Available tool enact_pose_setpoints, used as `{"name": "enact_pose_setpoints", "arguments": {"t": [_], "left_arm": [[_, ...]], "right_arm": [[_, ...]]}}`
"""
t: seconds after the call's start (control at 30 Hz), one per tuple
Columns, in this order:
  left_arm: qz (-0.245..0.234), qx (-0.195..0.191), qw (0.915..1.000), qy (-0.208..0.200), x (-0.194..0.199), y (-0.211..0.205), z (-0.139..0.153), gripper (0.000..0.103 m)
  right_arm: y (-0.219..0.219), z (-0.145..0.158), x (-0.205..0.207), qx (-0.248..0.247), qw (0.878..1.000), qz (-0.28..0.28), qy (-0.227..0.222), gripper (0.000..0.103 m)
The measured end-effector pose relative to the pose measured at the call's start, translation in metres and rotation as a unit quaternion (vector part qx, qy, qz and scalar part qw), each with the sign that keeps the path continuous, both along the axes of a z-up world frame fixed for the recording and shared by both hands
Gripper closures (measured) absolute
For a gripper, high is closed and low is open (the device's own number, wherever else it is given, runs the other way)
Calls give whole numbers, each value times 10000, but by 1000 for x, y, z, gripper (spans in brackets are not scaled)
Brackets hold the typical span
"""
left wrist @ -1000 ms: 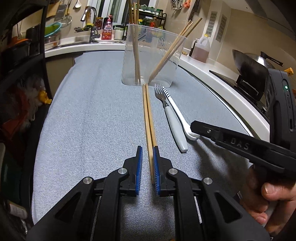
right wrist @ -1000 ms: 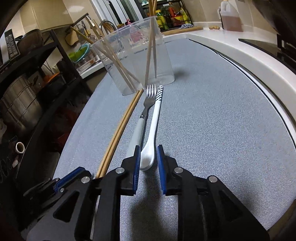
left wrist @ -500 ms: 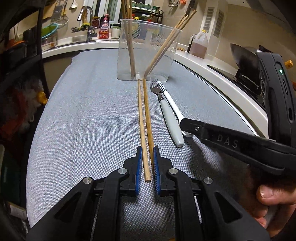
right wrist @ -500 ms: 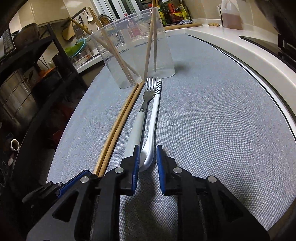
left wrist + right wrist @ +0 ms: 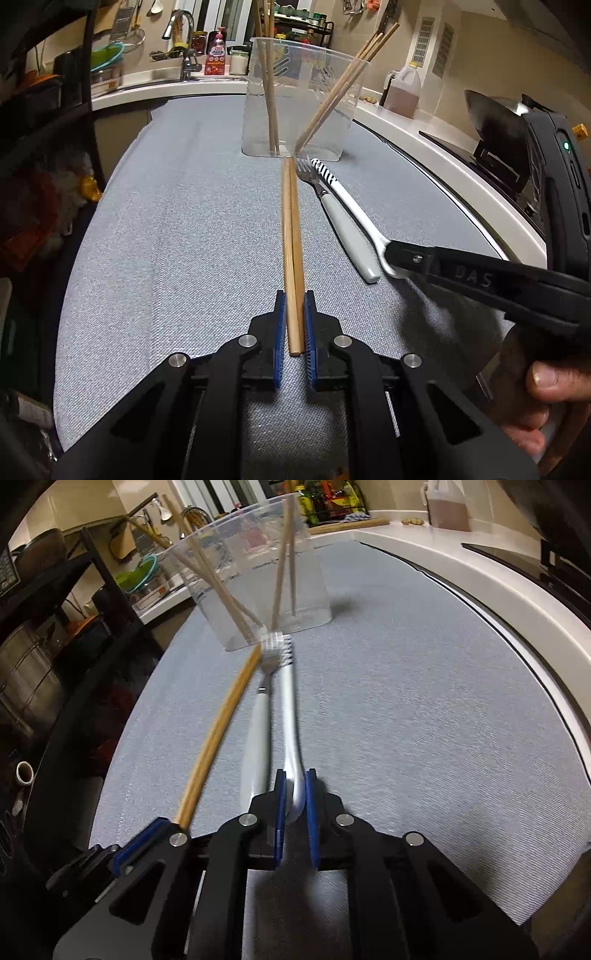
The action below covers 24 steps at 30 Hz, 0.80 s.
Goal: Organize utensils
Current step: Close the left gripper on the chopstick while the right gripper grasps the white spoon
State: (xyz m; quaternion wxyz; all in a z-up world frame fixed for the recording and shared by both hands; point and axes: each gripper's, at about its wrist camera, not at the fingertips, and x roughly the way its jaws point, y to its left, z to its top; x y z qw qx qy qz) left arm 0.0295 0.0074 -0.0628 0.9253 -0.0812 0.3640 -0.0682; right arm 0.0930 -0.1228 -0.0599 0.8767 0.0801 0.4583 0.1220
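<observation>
Our left gripper (image 5: pixel 294 325) has its jaws nipped on the near ends of the chopsticks (image 5: pixel 291 236), which run toward twelve o'clock. Our right gripper (image 5: pixel 294 805) clamps the white spoon (image 5: pixel 291 716); the fork (image 5: pixel 258 723) lies at eleven o'clock on the bench (image 5: pixel 424 709), the clear container (image 5: pixel 258 587) beyond.

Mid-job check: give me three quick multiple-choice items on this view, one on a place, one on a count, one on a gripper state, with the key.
1. The fork lies:
A. between the chopstick pair and the white spoon
B. inside the clear container
C. left of the chopsticks

2. Chopsticks lying flat on the grey mat:
A. one
B. two
C. four

3. The left gripper is:
A. wide open over bare mat
B. gripping the fork
C. closed around the chopstick ends

Key: 1 A, its handle sits between them; 2 B, two sticks side by side; 3 C, blue pads flank both sticks.
</observation>
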Motion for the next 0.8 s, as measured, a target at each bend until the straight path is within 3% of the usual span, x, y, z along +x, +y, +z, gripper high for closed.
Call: {"name": "enact_pose_setpoints", "arguments": {"t": [0.27,0.53,0.8], "left_arm": [[-2,26,10000,-57,-13,8,0,100],[43,360,9991,-221,-11,-2,-2,96],[100,438,9988,-209,-13,-3,-2,95]], "right_arm": [[-33,6,-12,-510,9986,24,-130,95],[-39,0,-21,-162,9991,115,-387,90],[-31,-3,-25,-232,9980,176,-556,89]]}}
